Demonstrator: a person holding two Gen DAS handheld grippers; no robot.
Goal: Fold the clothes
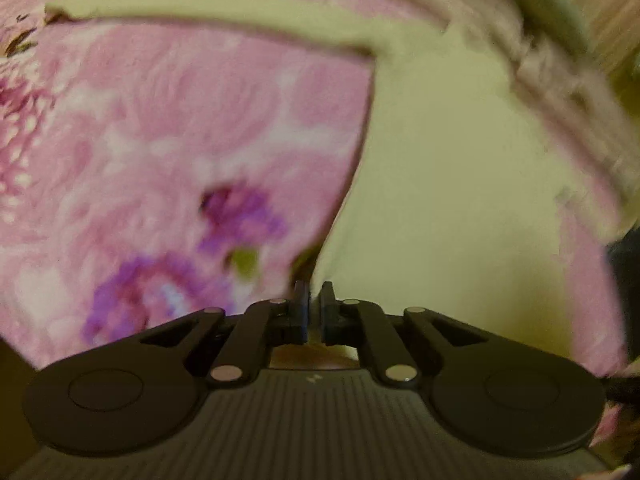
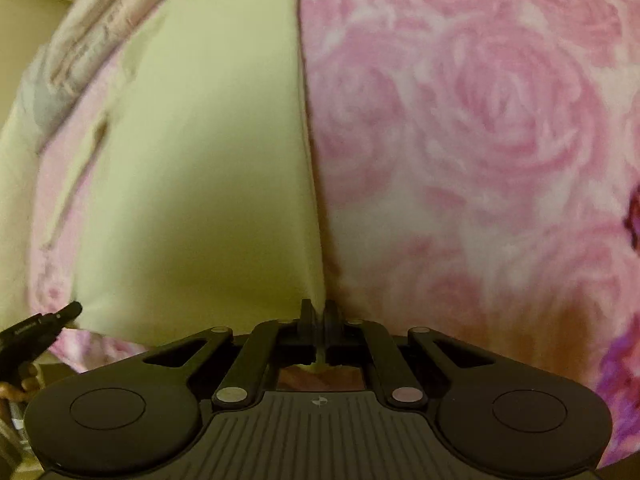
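Observation:
A pale yellow-green garment (image 1: 440, 184) lies spread on a pink rose-print blanket (image 1: 168, 128). In the left wrist view, a long strip of the same cloth (image 1: 224, 8) runs across the top. My left gripper (image 1: 316, 292) is shut on the garment's near left edge. In the right wrist view, the garment (image 2: 200, 168) fills the left half and the blanket (image 2: 480, 120) the right. My right gripper (image 2: 319, 308) is shut on the garment's near right edge. Both views are blurred by motion.
A folded pale striped fabric (image 1: 560, 92) lies past the garment, seen again in the right wrist view (image 2: 92, 28). The other gripper's black tip (image 2: 60, 316) shows at the left edge of the right wrist view. Purple flower prints (image 1: 236, 216) mark the blanket.

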